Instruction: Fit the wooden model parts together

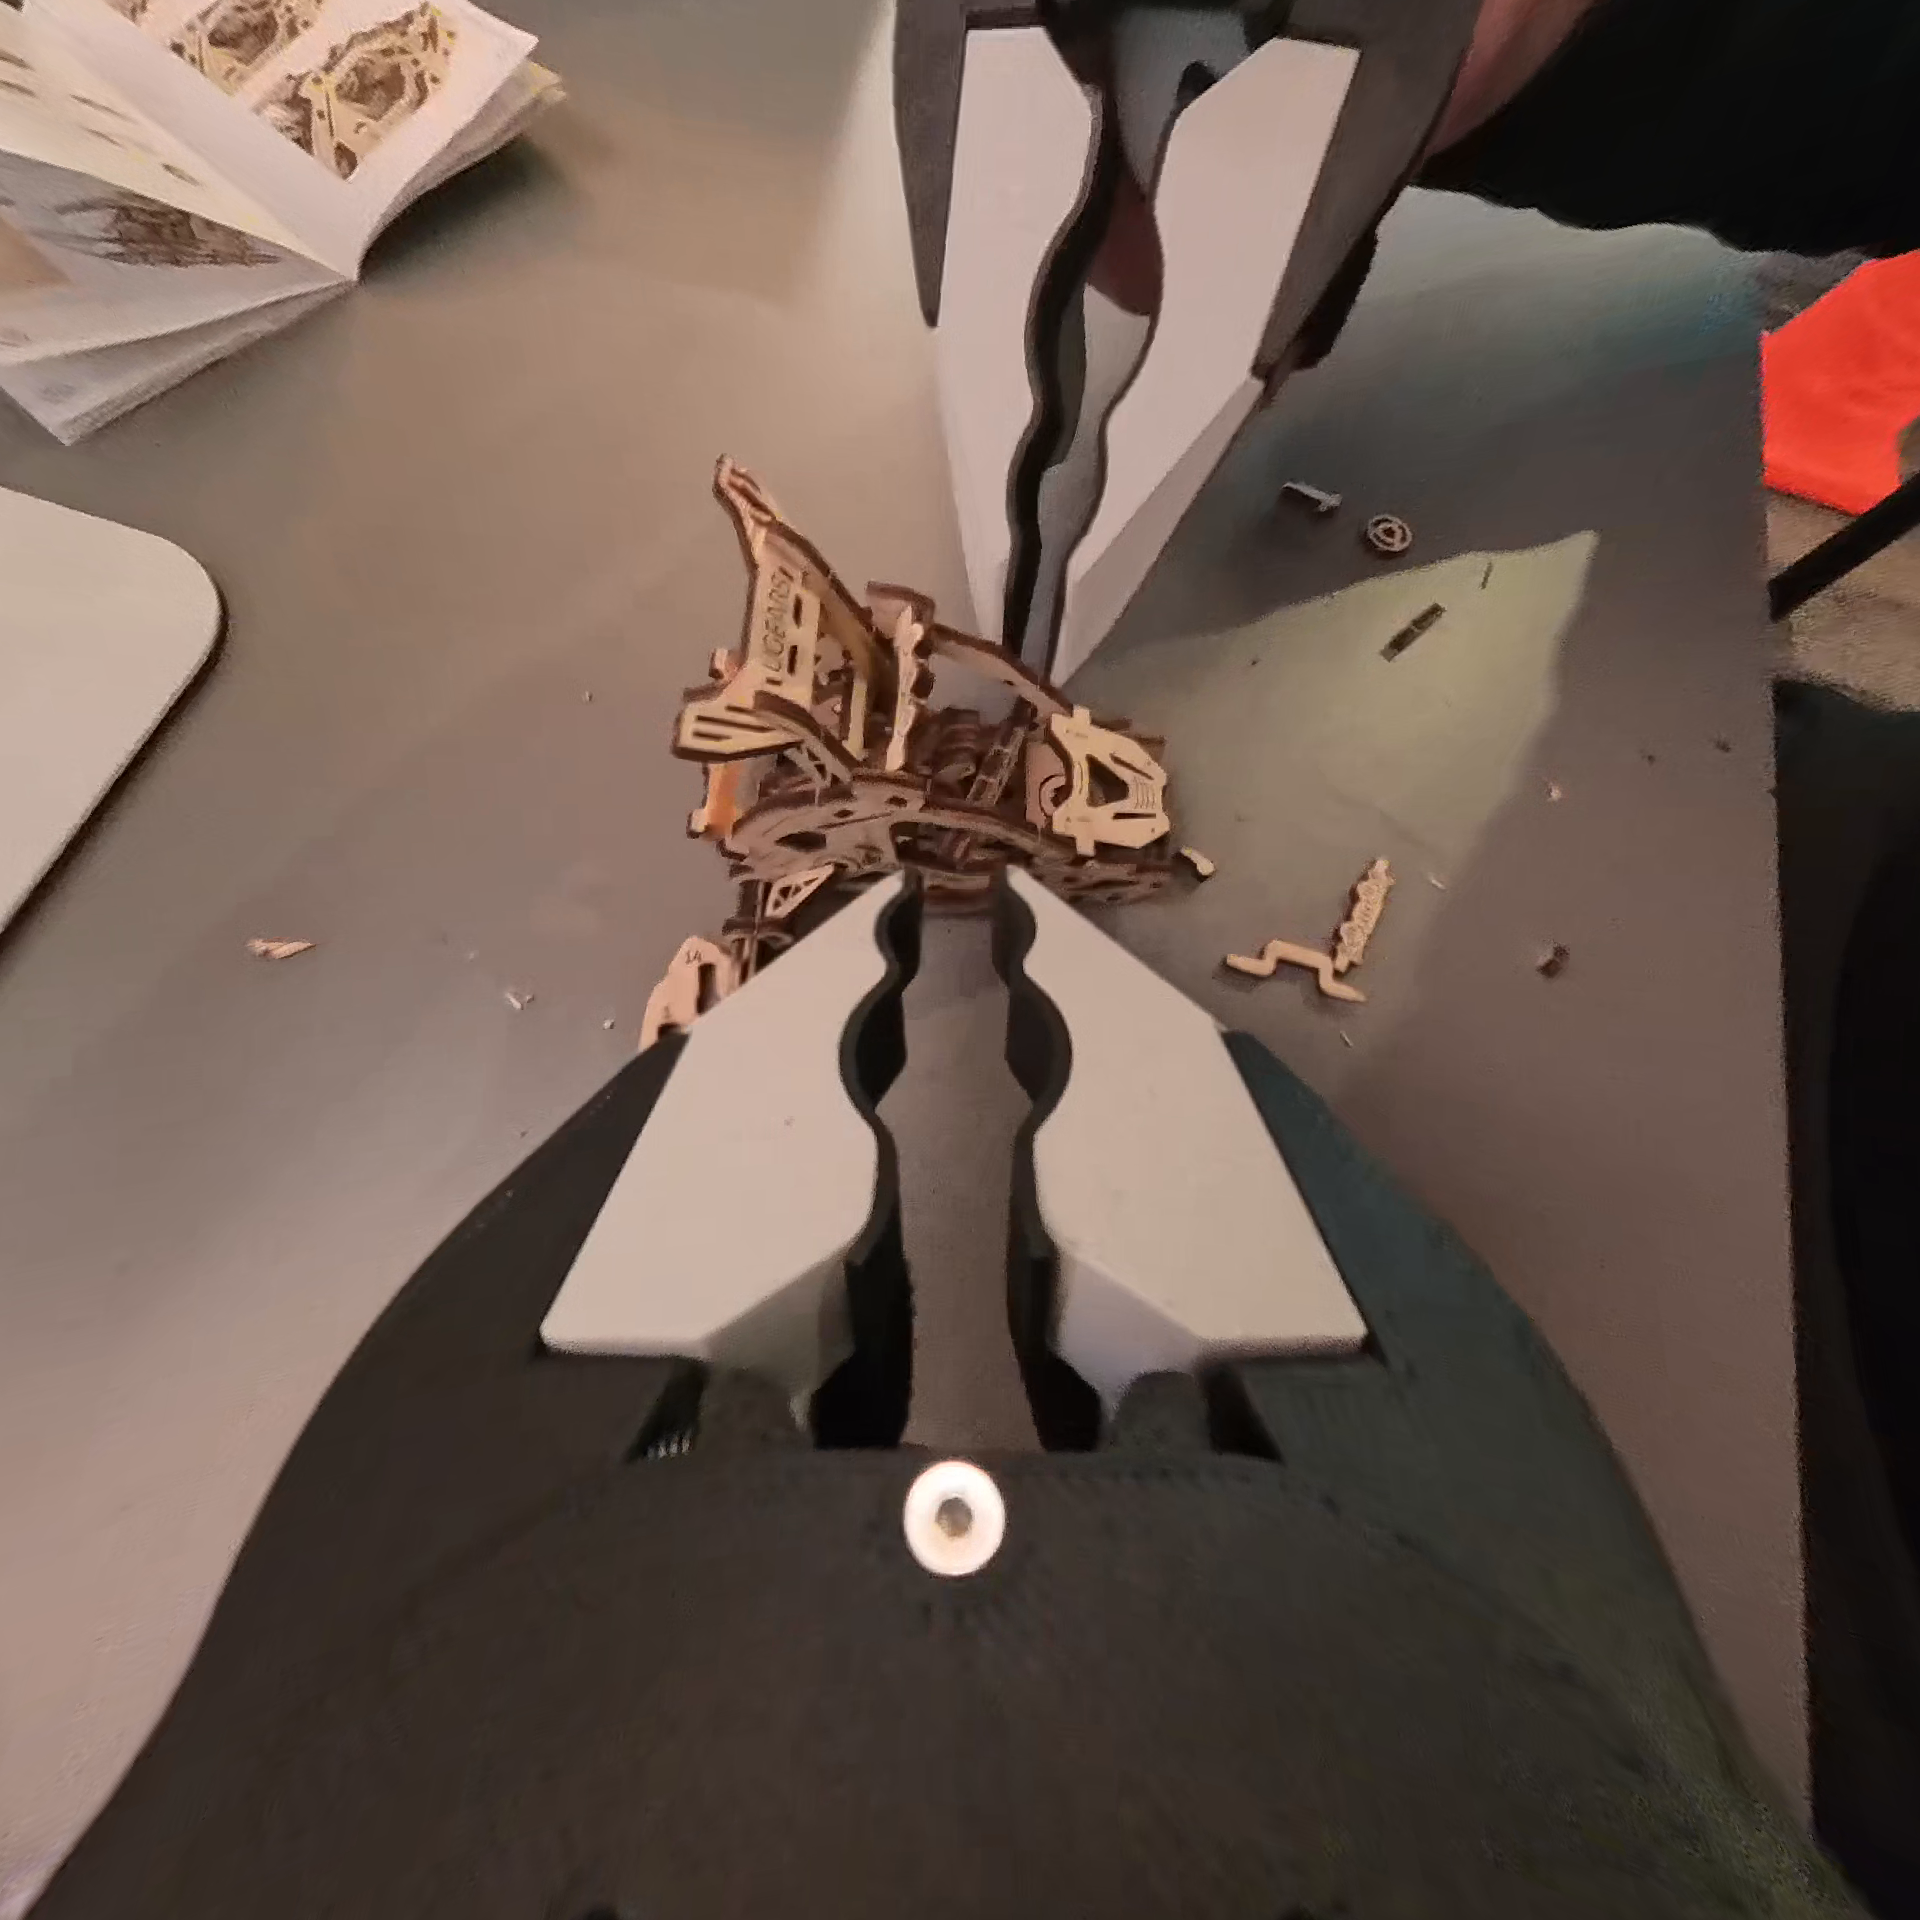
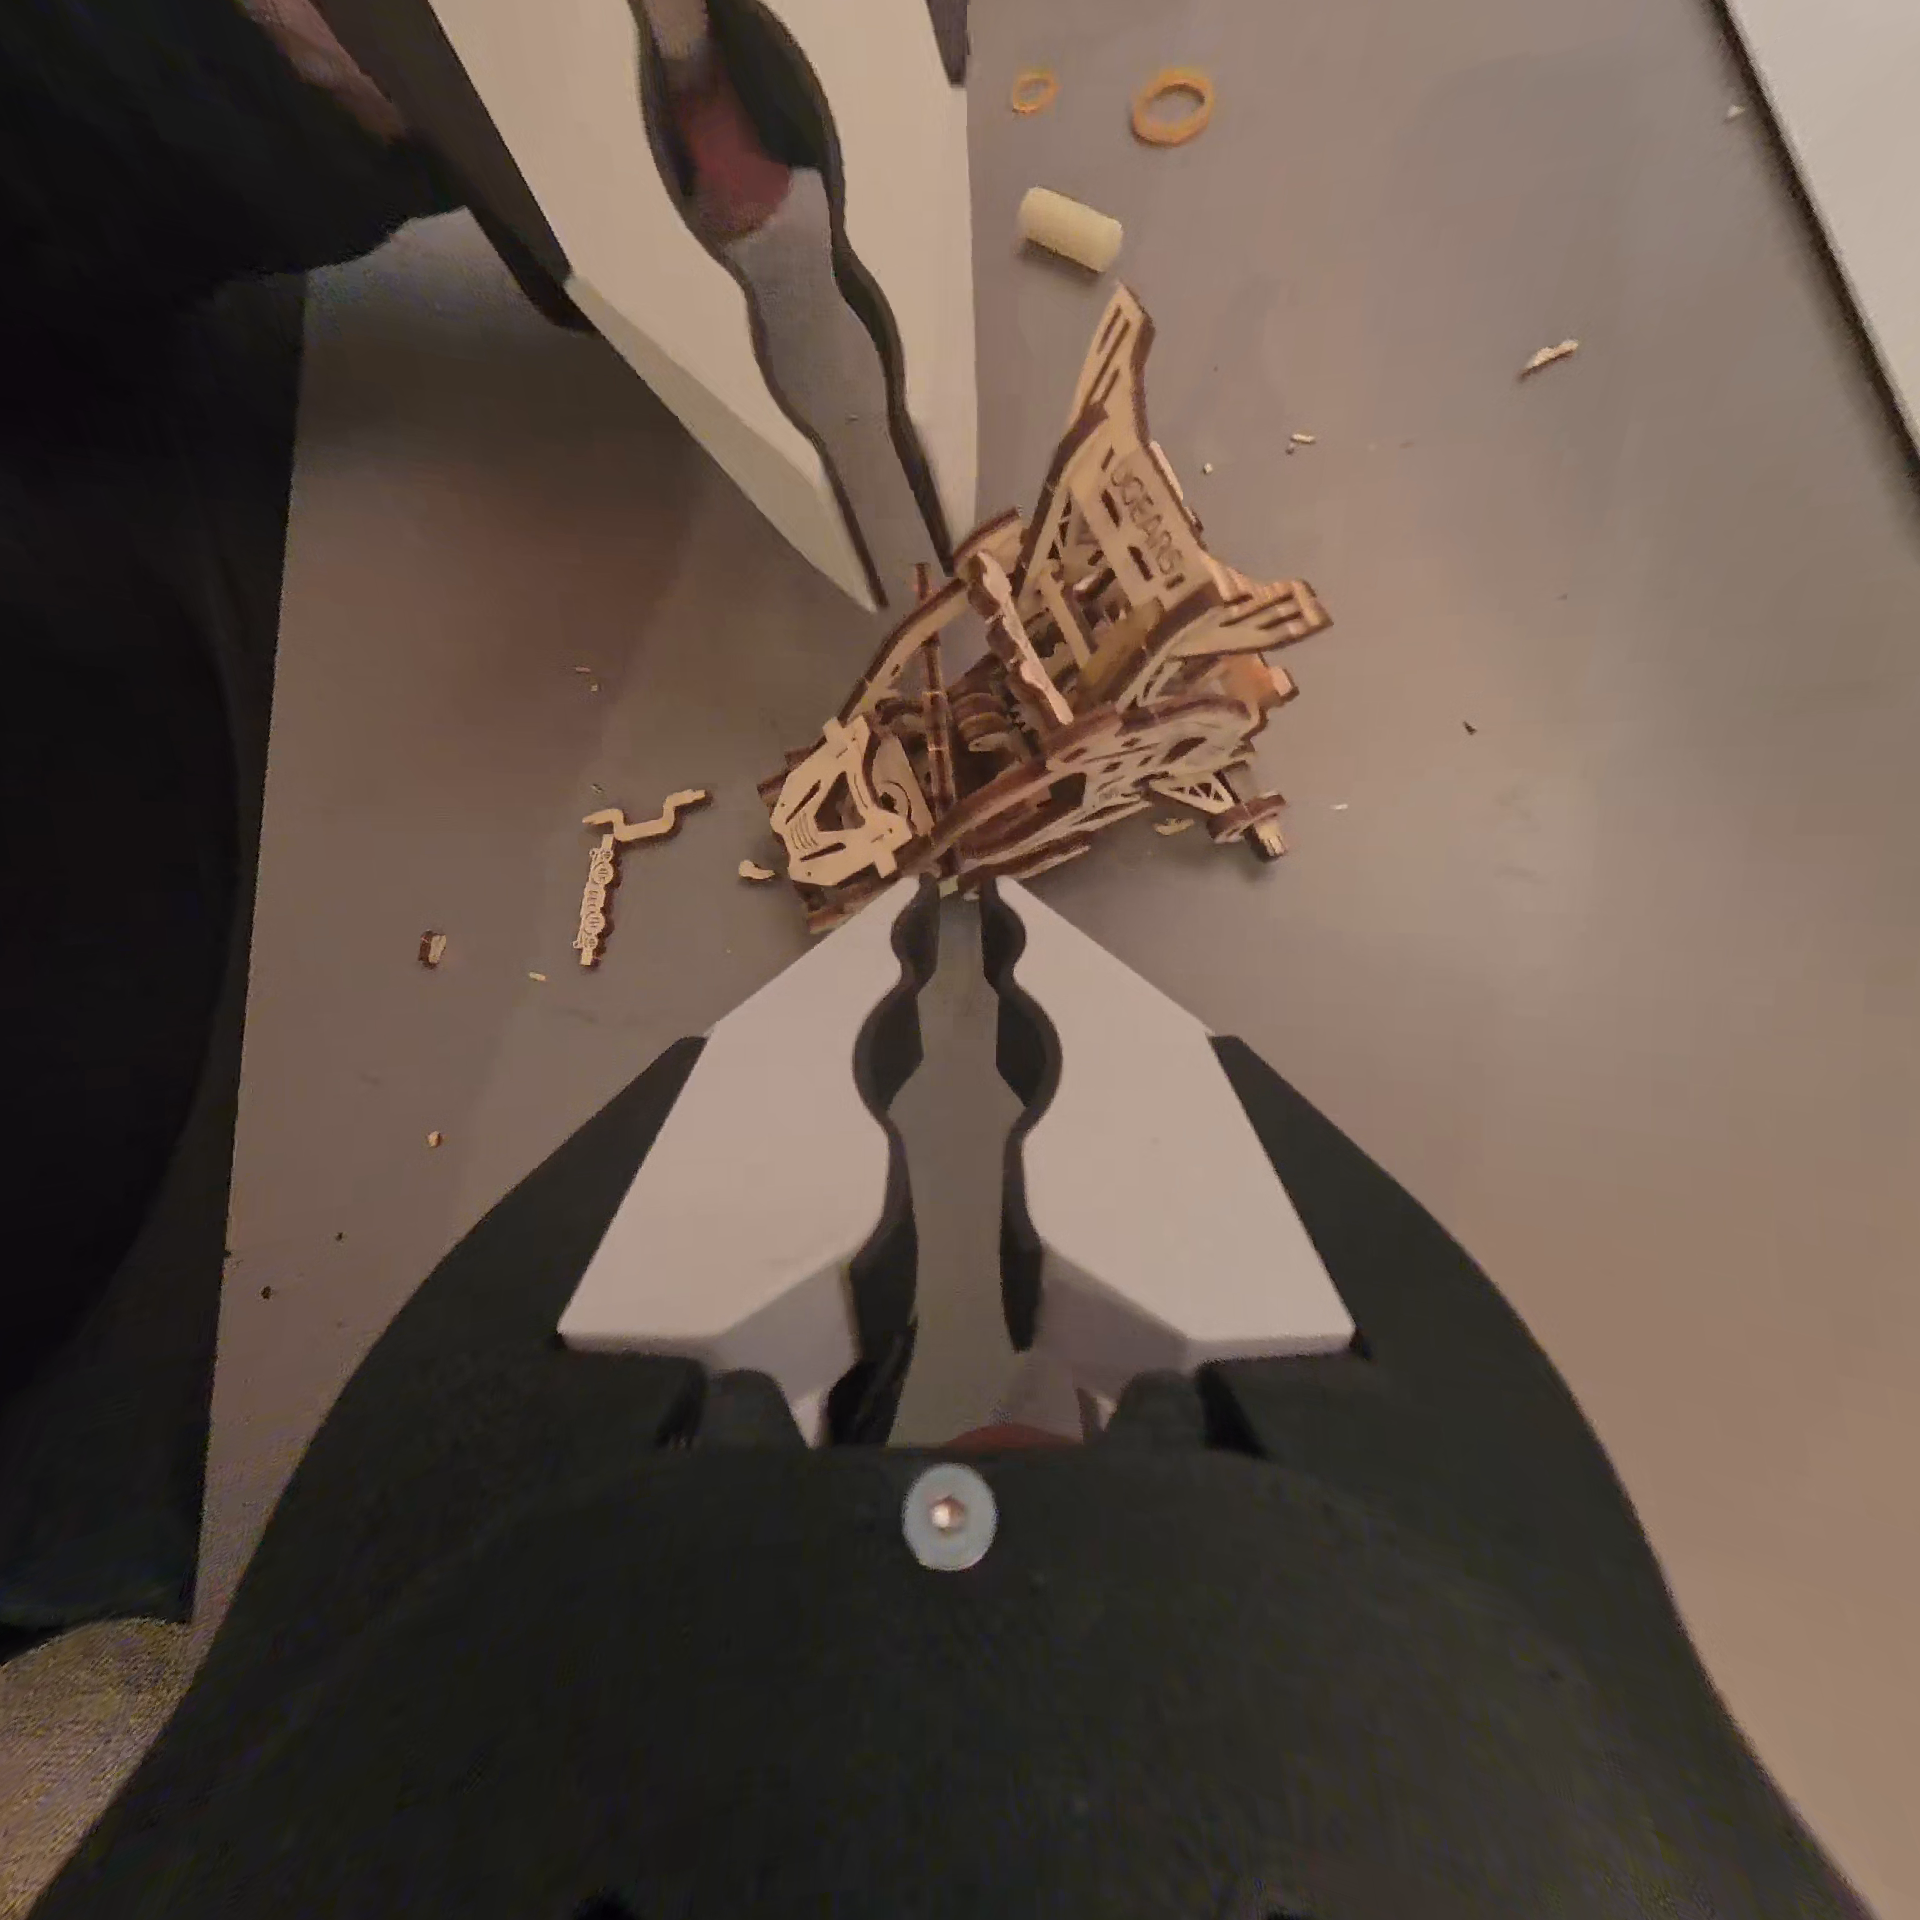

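A partly built wooden model (image 1: 914, 769) sits on the grey table (image 1: 416, 1039), its tall fin pointing up. In the left wrist view my left gripper (image 1: 958, 883) has its jaws narrowed onto the model's near lower edge. My right gripper (image 1: 1031, 660) comes in from the far side, pinched on a thin curved rib. In the right wrist view the model (image 2: 1039, 727) lies just past my right gripper (image 2: 961, 888), whose jaws are closed on its near side plate. My left gripper (image 2: 914, 582) is pinched on the far curved rib. A loose zigzag wooden part (image 1: 1314, 951) lies beside the model; it also shows in the right wrist view (image 2: 623, 873).
An open instruction booklet (image 1: 239, 156) and a white board (image 1: 83, 665) lie at the left. An orange object (image 1: 1839, 384) sits past the table edge. Small dark parts (image 1: 1387, 535), rubber bands (image 2: 1174, 104), a cream cylinder (image 2: 1070, 234) and wood chips are scattered around. The left gripper's tips are roughly 6 centimetres from the right gripper's.
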`<state>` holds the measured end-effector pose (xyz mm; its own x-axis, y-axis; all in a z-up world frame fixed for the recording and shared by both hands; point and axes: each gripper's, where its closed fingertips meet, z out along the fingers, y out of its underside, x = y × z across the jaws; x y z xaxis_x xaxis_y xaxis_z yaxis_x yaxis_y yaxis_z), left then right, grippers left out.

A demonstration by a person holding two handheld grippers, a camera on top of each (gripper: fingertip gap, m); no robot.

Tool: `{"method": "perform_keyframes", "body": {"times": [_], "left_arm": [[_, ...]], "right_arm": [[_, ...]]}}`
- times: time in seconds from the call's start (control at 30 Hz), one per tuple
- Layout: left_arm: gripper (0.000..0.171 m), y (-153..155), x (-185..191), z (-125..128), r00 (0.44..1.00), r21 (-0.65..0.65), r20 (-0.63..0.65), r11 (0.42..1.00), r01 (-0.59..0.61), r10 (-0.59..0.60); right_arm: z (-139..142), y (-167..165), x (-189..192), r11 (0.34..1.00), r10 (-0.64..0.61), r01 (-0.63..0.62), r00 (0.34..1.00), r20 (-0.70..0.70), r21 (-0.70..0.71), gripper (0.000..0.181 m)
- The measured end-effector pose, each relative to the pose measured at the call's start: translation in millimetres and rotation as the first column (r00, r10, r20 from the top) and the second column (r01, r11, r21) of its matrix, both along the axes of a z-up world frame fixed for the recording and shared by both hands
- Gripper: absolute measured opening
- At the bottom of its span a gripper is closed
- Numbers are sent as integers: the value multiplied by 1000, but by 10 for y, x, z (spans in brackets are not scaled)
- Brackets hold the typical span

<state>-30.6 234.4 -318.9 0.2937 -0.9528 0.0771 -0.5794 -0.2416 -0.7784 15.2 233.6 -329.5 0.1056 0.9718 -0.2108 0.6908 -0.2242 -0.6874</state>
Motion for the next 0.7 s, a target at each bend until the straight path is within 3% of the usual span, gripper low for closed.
{"method": "perform_keyframes", "body": {"times": [0.3, 0.4, 0.7], "left_arm": [[3, 10, 82, -50, 997, -63, 70, 998, -31, 36], [2, -24, 82, -54, 990, -161, 115, 985, -60, 79], [2, -54, 104, -82, 940, -504, 194, 850, -151, 281]], "right_arm": [[-26, -6, -29, 1000, 24, -25, 999, -41, -15, 0], [-27, 4, -32, 999, 13, -16, 998, -60, -39, 0], [-26, 53, -24, 995, -21, 11, 995, -100, -98, 0]]}}
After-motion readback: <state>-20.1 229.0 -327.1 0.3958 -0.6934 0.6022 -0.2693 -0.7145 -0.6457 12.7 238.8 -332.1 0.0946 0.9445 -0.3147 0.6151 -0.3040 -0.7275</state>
